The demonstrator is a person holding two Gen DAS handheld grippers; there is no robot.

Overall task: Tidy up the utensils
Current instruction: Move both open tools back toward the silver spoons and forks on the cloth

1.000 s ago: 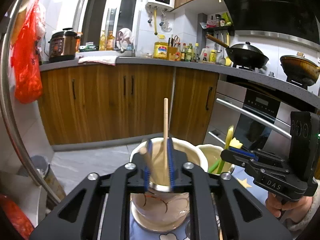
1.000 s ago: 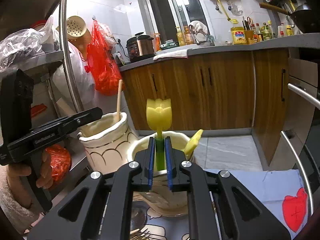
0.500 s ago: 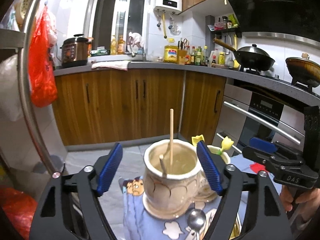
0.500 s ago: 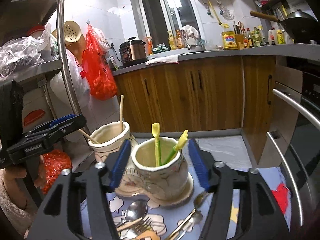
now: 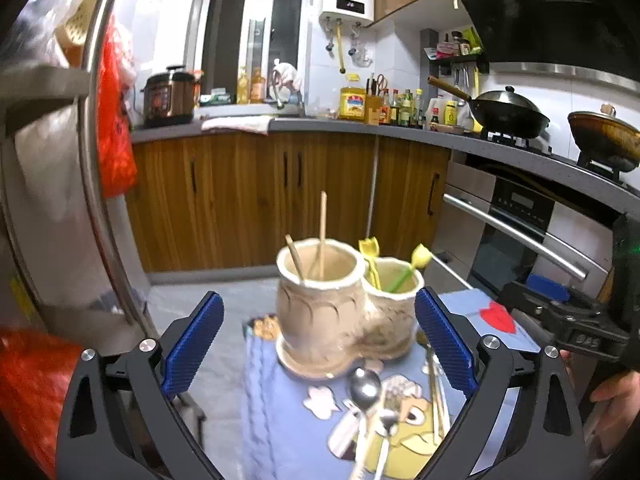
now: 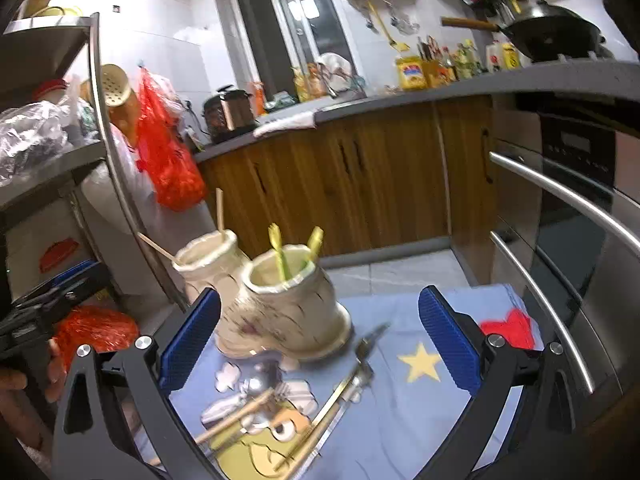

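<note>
Both grippers (image 5: 316,344) (image 6: 318,340) opening — probably clear of pots (image 5: 320,304)

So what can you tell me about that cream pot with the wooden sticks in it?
The pot looks like glazed ceramic, cream with faint swirl lines, a thick wavy rim and a flared saucer-like foot. It stands upright on the blue cartoon cloth, pressed side by side against a second pot that holds yellow tulip-topped utensils. Two wooden chopsticks stand in it, one nearly upright, one leaning on the rim. Spoons lie on the cloth just in front. No gripper touches it.
</note>
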